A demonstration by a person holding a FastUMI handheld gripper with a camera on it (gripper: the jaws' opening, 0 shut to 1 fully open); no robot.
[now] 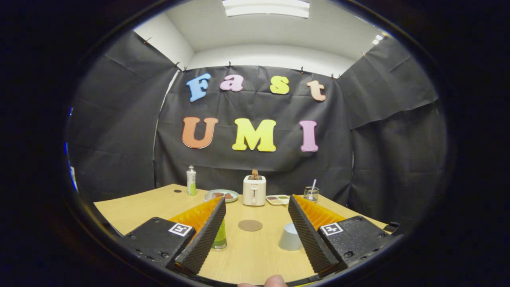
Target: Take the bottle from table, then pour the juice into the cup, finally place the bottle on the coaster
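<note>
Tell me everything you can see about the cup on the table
The cup is a small, plain, pale grey-white tumbler, looking like plastic or paper, without handle or print. It seems to stand mouth-down on the light wooden table, narrower at the top; whether anything is under it cannot be told. It sits just inside the right finger of the open tool, which covers its right edge. The round brown coaster lies apart from it, further ahead and to its left.

On the table (131, 209), the bottle (220, 238) stands behind the left finger, the cup (290, 237) just beside the right finger, and the coaster (250, 225) between and beyond them. Farther back stand a second bottle (191, 180), a plate (221, 195), a toaster (254, 190), a tray (278, 199) and a glass (311, 193), left to right. The gripper (253, 201) is spread wide, holding nothing.
</note>
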